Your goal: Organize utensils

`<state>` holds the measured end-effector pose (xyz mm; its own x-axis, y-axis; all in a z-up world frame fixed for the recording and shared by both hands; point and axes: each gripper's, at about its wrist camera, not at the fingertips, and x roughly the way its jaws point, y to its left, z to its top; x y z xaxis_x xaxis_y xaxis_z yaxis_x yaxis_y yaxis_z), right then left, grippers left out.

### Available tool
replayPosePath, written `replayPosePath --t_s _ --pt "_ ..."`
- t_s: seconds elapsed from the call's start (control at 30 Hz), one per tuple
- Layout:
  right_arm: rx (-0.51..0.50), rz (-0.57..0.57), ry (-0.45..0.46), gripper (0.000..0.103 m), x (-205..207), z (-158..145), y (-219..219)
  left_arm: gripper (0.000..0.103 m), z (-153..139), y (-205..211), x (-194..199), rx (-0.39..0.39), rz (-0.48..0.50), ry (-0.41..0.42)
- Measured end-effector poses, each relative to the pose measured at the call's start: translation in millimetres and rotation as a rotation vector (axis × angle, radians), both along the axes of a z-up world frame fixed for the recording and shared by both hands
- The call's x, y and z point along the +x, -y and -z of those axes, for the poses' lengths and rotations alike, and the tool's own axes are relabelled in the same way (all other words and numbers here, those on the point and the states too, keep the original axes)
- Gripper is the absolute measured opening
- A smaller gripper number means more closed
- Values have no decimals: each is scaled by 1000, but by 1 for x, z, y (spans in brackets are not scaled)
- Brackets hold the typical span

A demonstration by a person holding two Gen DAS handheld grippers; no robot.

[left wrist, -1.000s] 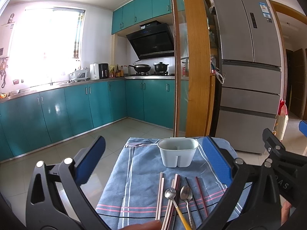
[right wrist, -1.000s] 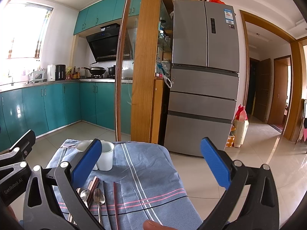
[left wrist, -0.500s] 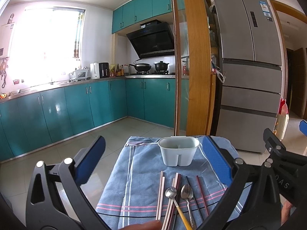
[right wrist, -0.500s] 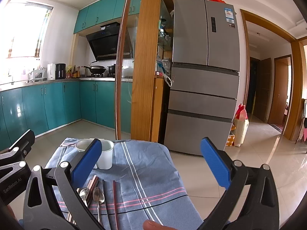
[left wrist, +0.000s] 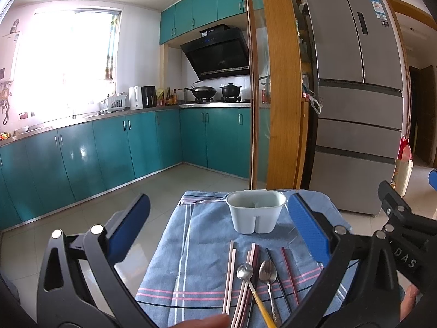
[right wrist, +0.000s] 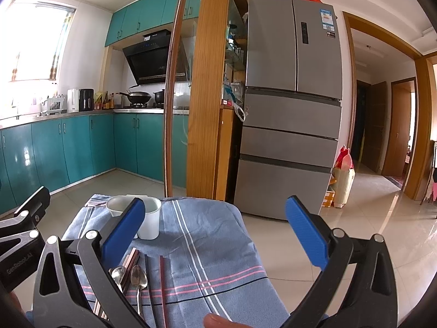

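Both claws, left (left wrist: 218,227) and right (right wrist: 215,229), spread wide, holding nothing. Risk: dragging the cloth (left wrist: 191,246), scattering chopsticks (left wrist: 229,276) and spoons (left wrist: 268,269), tipping the holder (left wrist: 255,214).

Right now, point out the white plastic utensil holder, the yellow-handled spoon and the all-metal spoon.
white plastic utensil holder (left wrist: 255,218), left wrist view, front wall.
yellow-handled spoon (left wrist: 244,271), left wrist view, bowl.
all-metal spoon (left wrist: 268,270), left wrist view, bowl.

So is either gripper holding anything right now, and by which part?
Nothing is held. The left gripper and right gripper are both open above the cloth.
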<state>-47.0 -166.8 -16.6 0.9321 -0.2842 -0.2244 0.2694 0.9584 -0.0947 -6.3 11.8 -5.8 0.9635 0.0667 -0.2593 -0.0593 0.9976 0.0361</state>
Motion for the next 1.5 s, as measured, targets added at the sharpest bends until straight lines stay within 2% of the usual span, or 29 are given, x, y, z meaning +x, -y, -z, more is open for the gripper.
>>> replayPosePath --t_s 0.07,0.13,0.23,0.4,0.5,0.57,0.63,0.67,0.73,0.87,0.97,1.03,1.17,1.27,1.33,1.4,1.5 --pt "-18 -17 -54 100 18 10 4 100 2 0 2 8 -3 -2" --pt "-57 26 -259 100 50 36 10 100 6 1 7 28 3 -11" --pt "-82 87 -377 100 75 70 21 100 23 -6 26 37 1 -116" --pt "-57 -35 -525 100 108 110 19 100 60 -24 55 53 -35 -260" --pt "4 -125 -589 89 131 122 14 100 79 -30 77 64 -48 -355" --pt "13 -150 -636 76 151 130 8 98 97 -39 96 36 -38 -426" --pt "46 -167 -686 61 172 138 3 86 109 -42 114 14 -4 -479" --pt "74 -177 -714 58 182 141 3 82 118 -43 129 4 27 -523" --pt "110 -197 -735 58 194 143 1 69 130 -41 157 -18 104 -593" --pt "98 -212 -742 58 207 143 -5 67 149 -27 203 -23 207 -692" --pt "90 -224 -753 57 215 146 -7 60 162 -16 231 11 232 -743" --pt "105 -233 -770 55 221 147 -5 49 171 -13 245 26 228 -781" --pt "133 -249 -795 55 231 151 -4 42 190 -7 263 33 227 -843" --pt "159 -268 -813 50 240 153 -9 37 193 -8 264 28 234 -846" --pt "169 -286 -832 45 248 156 -14 18 192 -14 263 6 219 -846" --pt "176 -289 -869 40 254 162 -20 11 192 -23 264 -24 214 -849" --pt "161 -289 -907 39 258 169 -29 10 192 -30 263 -44 223 -830"
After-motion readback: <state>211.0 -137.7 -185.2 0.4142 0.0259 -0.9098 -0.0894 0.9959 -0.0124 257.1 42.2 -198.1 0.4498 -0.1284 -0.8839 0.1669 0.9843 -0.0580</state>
